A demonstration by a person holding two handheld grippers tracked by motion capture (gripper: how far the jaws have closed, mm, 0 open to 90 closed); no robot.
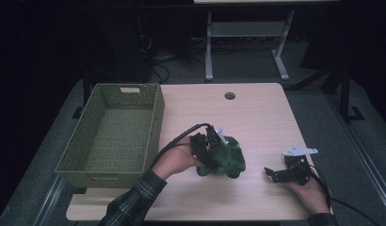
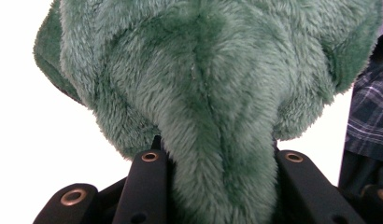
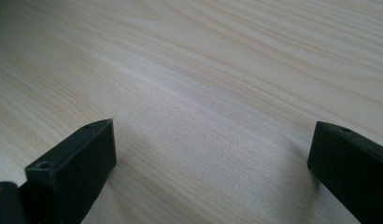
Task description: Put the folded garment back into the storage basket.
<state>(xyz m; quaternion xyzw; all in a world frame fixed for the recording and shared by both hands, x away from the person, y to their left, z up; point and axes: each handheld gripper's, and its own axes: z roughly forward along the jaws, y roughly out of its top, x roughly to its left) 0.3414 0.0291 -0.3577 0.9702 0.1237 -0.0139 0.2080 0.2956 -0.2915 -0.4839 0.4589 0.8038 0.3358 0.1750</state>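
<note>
High view: left tongs [image 1: 214, 147] clamp the green plush toy [image 1: 227, 160] at lower centre of the desk [image 1: 257, 113]; woven basket [image 1: 111, 132] at left. Right tongs [image 1: 276, 173] lower right.

Left gripper view: plush toy [image 2: 217, 93] pinched between both jaws.

Right gripper view: jaws spread wide over bare desk [image 3: 203, 70].

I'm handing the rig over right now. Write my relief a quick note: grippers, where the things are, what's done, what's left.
Left gripper: shut on the green plush toy, a fold of fur pinched between its jaws.
Right gripper: open, nothing in it, low over the table at the right.
Woven basket: at the table's left edge, nothing inside.
Done: toy gripped.
Left, probably: carry the toy over into the basket and let go.
</note>
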